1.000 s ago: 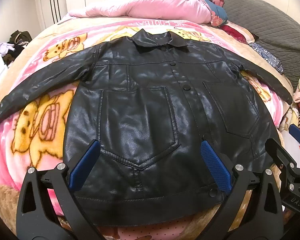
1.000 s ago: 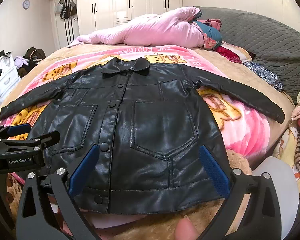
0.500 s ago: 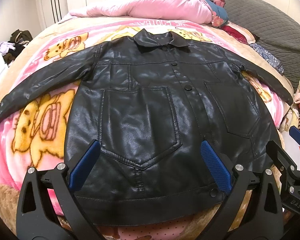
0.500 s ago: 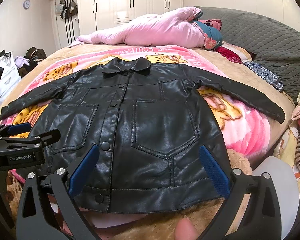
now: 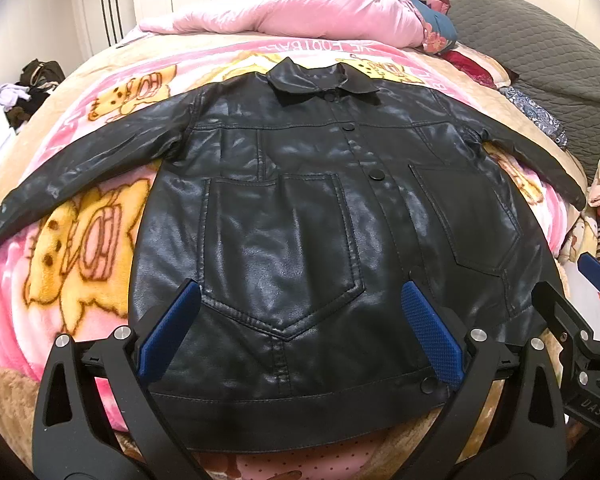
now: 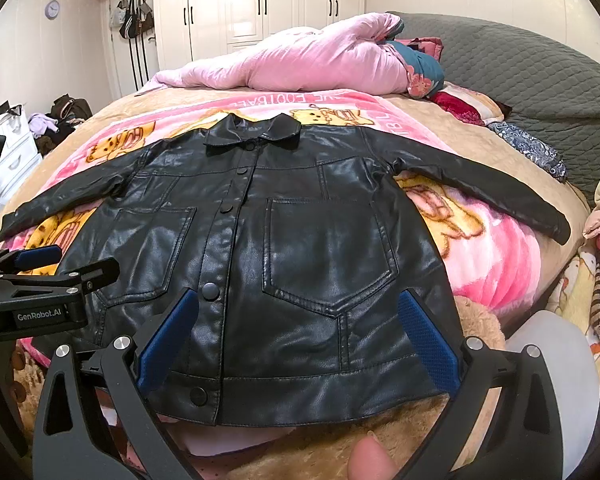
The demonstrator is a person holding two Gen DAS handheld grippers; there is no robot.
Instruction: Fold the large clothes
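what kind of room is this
Most likely a bedroom: the black jacket lies spread on a bed with a pink cartoon blanket, and white wardrobe doors line the back wall.

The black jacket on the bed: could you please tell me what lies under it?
The jacket lies flat on a pink cartoon blanket, which shows around it. The blanket's print beneath the jacket is covered.

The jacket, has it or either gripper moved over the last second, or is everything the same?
Almost nothing changed. The jacket lies flat and buttoned on the blanket, sleeves spread as before. The left gripper and right gripper hover open over its hem, drifting only slightly; nothing was taken hold of or let go.
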